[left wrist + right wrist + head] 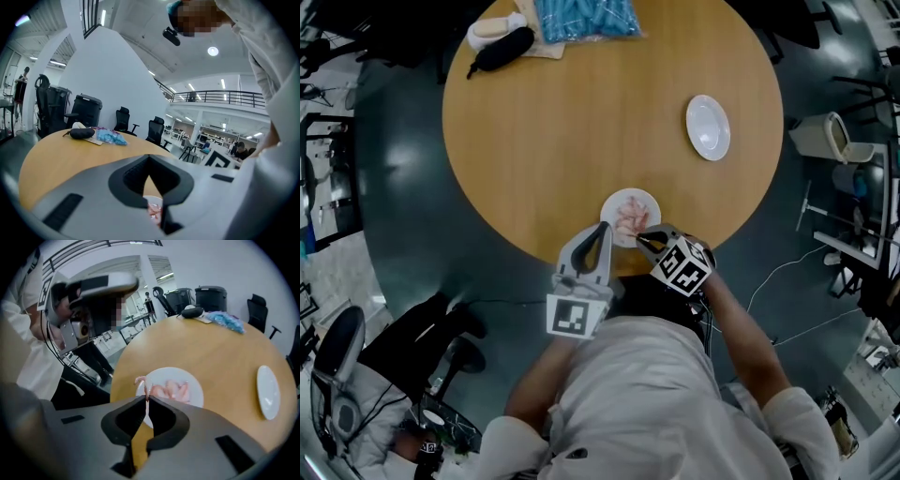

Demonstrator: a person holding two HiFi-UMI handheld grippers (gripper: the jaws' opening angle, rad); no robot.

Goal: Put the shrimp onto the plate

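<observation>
The right hand-held gripper (147,398) is clenched on one shrimp (140,380), pinching it by a thin end at the very tips of the jaws. The curled body sticks out past the left rim of the small plate (173,373), low in the head view. The rest of the shrimp pile (171,391) lies on that plate. The left hand-held gripper (605,227) is just beside it, jaws together on nothing.

The likely trouble is that narrow hold: the shrimp looks pale pink, glossy and wet, so it could slide out or swing loose. That risk runs all the way to the empty plate (708,127) at the upper right — probably the target. A drop would land it on the counter (581,122). A thin end may also tear under a hard pinch. The small plate sits close to the counter's near edge, so a nudge from either gripper might shove it off.

Both plates are white, smooth, round and shallow, and look like glazed ceramic. The counter is a round, warm wood-grain top with a dull sheen. The grippers are grey moulded shells — black lining inside the jaw loops.
</observation>
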